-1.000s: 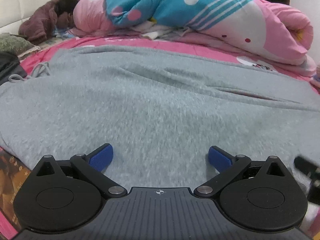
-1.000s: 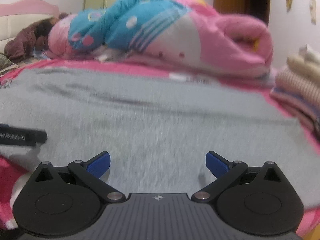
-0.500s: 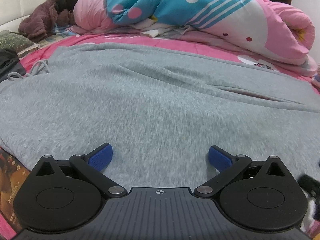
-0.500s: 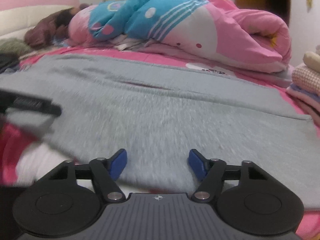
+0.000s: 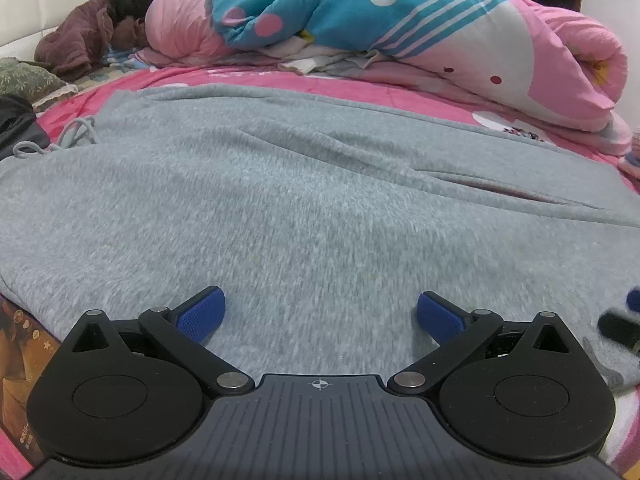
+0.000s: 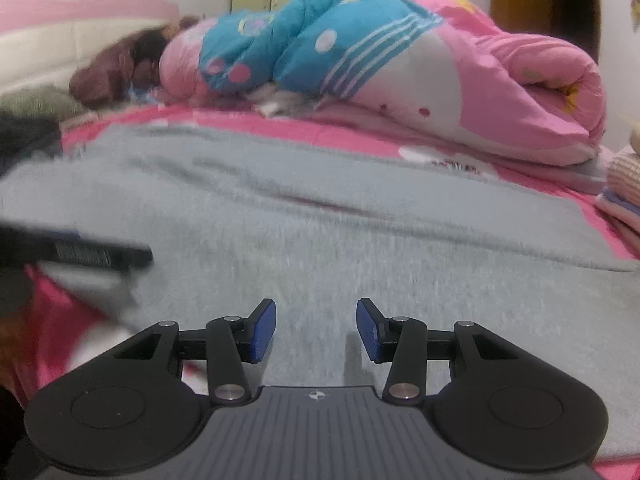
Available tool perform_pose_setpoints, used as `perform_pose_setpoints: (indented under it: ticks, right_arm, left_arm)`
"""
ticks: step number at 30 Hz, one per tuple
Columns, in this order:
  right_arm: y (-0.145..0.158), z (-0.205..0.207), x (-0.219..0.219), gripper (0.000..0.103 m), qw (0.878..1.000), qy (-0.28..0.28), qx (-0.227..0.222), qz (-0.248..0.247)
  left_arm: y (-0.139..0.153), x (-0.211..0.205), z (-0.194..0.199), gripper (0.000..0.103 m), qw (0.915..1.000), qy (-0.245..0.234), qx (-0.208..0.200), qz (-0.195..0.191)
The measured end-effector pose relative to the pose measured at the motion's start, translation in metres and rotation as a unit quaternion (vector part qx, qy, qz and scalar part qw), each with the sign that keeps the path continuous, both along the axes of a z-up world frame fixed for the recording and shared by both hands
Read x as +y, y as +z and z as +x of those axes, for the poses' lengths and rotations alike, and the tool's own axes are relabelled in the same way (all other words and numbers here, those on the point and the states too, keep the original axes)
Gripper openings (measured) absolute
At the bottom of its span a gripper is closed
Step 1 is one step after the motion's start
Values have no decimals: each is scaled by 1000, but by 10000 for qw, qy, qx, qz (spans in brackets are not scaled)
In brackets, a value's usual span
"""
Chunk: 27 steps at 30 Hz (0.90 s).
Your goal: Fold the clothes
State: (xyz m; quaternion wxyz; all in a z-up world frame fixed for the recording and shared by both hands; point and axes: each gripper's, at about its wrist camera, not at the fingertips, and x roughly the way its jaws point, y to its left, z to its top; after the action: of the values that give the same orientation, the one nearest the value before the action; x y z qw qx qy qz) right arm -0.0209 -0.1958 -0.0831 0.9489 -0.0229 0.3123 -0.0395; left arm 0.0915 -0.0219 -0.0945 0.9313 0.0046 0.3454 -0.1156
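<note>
A grey fleecy garment [image 5: 320, 200] lies spread flat across the pink bed, its drawstring [image 5: 76, 132] at the far left. My left gripper [image 5: 320, 312] hovers over the garment's near edge, wide open, with only fabric below its blue pads. In the right wrist view the same grey garment [image 6: 340, 240] fills the middle. My right gripper [image 6: 316, 330] sits low over its near edge with the jaws closing. Grey fabric lies between the pads, which do not press on it. The left gripper's black finger [image 6: 80, 254] shows at the left of that view.
A rolled pink and blue quilt [image 5: 400, 32] lies along the far side of the bed. A brown garment [image 5: 88, 40] and dark items [image 5: 16, 120] lie at the far left. Folded clothes [image 6: 624, 184] are stacked at the right. The bed sheet [image 5: 280, 76] is pink.
The right gripper's jaws have narrowed from wide apart to about half. Its view has swung towards the garment's near left edge. The left gripper has stayed put and open.
</note>
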Motion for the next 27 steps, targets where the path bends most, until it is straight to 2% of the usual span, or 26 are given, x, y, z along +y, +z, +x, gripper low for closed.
perform_pose_setpoints:
  ticks: [2, 4, 5, 7, 10, 14, 18, 23, 27]
  right_arm:
    - [-14, -6, -8, 47, 9999, -54, 73, 146]
    - [-15, -12, -12, 47, 9997, -79, -26, 231]
    - [-15, -11, -10, 48, 9998, -88, -13, 171]
    - [-15, -10, -5, 49, 9999, -106, 13, 50]
    - [-15, -9, -5, 49, 9999, -135, 42, 44]
    - [-14, -7, -6, 49, 9998, -155, 62, 83]
    - [-9, -9, -2, 49, 9998, -182, 110, -11]
    - [6, 0, -5, 49, 9993, -338, -152, -91]
    - [-8, 14, -21, 50, 9979, -562, 56, 324]
  left_arm:
    - [10, 6, -8, 100, 9993, 102, -253, -247]
    - [25, 8, -23, 103, 9952, -103, -833, -512]
    - [28, 6, -26, 103, 9939, -187, -970, -500]
    - [22, -4, -23, 103, 9959, -361, -749, -368]
    - [1, -22, -10, 103, 9979, -627, 22, -147]
    - [-1, -36, -15, 103, 9968, -789, -107, 83]
    - [-3, -36, -16, 103, 9965, -830, -90, 64]
    - [-4, -35, -16, 103, 9962, -871, -75, 49]
    - [-4, -34, -14, 103, 9961, -879, -63, 41]
